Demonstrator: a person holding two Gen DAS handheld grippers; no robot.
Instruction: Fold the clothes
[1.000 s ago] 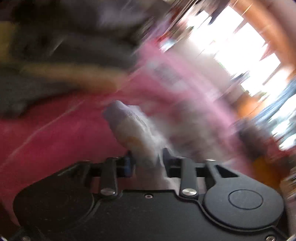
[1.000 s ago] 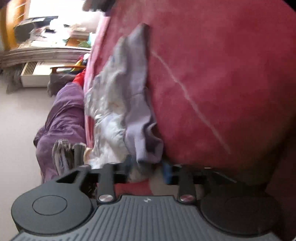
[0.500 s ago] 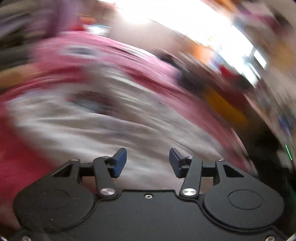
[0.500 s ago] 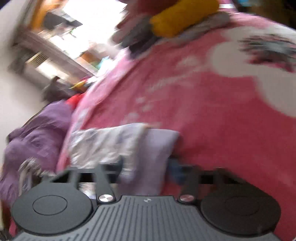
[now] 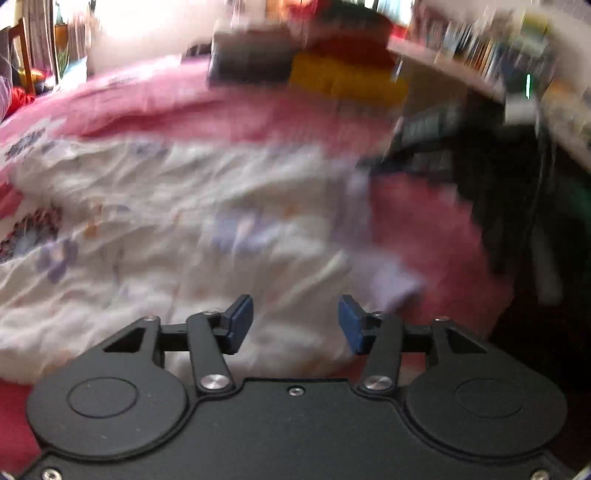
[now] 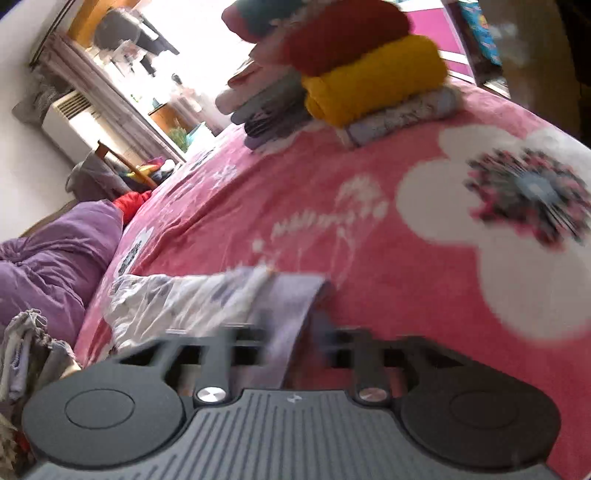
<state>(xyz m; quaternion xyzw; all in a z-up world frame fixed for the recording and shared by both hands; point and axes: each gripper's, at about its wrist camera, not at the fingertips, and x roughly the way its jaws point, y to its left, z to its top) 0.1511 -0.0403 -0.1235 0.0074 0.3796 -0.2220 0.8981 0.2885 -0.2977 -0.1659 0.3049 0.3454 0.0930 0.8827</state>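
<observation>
On the pink bedspread (image 6: 369,229) the white printed garment (image 5: 184,236) lies spread out and rumpled in front of me, its lilac band (image 6: 291,306) running along one edge. My left gripper (image 5: 295,319) hangs over the cloth with its blue pads (image 5: 240,317) wide apart and nothing between them. My right gripper (image 6: 295,332) is blurred by motion; the lilac band runs down between its fingers, and I judge it clamped on that edge, though the blur keeps me from being sure. The garment looks thin, light and limp. I expect it to sag and crease wherever it is not held, to slide easily over the plush spread, and to take no harm from a firm pinch. The doubled lilac edge looks like the best place for a grip, since it is thicker and less likely to slip out than the single printed layer. A matching corner on the near side would suit my free left gripper. No basket or bin shows clearly. What serves for storage is a stack of folded clothes (image 6: 332,81) at the far end of the bed, with a yellow piece (image 6: 373,77) and a dark red one (image 6: 343,33) on top. Beyond the bed's left side, a purple heap (image 6: 55,251) of cloth lies loose.
</observation>
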